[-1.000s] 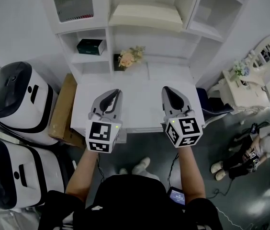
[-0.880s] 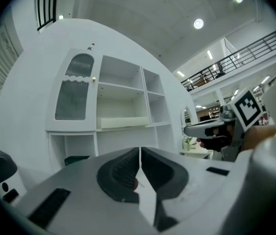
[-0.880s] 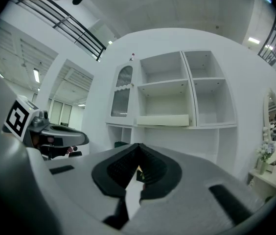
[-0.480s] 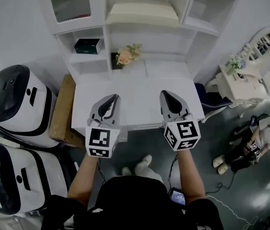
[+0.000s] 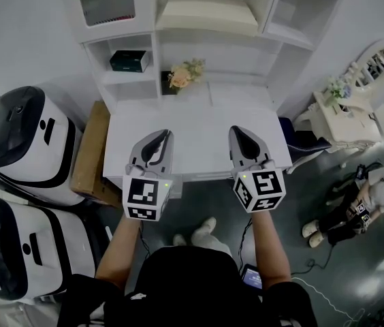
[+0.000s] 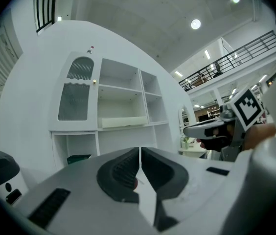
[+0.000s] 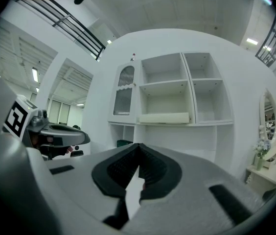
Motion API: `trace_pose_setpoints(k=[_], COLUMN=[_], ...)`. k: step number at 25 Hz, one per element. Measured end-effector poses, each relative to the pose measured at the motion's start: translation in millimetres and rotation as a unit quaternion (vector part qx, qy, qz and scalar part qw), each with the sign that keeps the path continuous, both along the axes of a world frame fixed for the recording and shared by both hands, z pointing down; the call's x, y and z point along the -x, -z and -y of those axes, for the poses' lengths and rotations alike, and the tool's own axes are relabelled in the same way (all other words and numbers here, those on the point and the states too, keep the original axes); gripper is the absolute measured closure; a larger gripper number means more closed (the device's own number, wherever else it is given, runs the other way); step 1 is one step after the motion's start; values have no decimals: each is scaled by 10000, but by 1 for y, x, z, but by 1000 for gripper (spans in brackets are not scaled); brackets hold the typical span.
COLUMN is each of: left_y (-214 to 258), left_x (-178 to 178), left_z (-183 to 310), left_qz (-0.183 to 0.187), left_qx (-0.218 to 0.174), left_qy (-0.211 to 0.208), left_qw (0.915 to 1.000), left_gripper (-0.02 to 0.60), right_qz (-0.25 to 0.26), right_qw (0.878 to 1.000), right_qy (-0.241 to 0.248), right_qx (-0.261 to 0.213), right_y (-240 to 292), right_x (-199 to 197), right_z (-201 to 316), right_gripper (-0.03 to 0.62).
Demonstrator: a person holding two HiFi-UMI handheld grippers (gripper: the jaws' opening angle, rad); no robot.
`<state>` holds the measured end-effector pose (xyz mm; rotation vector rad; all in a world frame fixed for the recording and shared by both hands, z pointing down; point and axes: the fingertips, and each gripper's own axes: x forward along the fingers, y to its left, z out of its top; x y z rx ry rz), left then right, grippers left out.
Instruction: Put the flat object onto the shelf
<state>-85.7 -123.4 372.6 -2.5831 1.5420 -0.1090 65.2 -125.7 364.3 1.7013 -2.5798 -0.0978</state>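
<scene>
Shelf unit (image 5: 156, 53): top cut off in head view, whole in both gripper views. Desk (image 5: 199, 131) shows in head view only. Flat cream slab (image 5: 207, 17) lies on the middle shelf, well beyond both grippers. Left gripper (image 5: 167, 134) and right gripper (image 5: 235, 130): jaws closed together, nothing held.

Two grippers are here: one left gripper (image 5: 164, 135) and one right gripper (image 5: 237, 131). Ahead of the jaws stand one shelf unit (image 5: 155, 50), one desk (image 5: 199, 140), one cream flat object (image 5: 209, 16), one green box (image 5: 129, 60) and one bunch of flowers (image 5: 184, 75). To the left of the jaws are two white machines (image 5: 25, 138) (image 5: 22, 251) and one cardboard box (image 5: 91, 152).
</scene>
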Motion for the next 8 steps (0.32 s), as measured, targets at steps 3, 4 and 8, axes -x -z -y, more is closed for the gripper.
trace_pose_setpoints(k=[3, 4, 8], left_y=[0, 0, 1], left_x=[0, -1, -6], left_z=[0, 0, -2], left_qz=[1, 3, 6], left_qx=[-7, -3, 10], left_qy=[-5, -10, -45], left_qw=[10000, 10000, 10000], left_gripper=[566, 566, 566], right_qz=[6, 7, 11], right_qw=[10000, 10000, 10000], right_qy=[-7, -9, -30], right_qx=[-11, -10, -9], right_y=[1, 1, 3], right_x=[0, -1, -4], right_z=[0, -1, -3], right_gripper=[597, 595, 595])
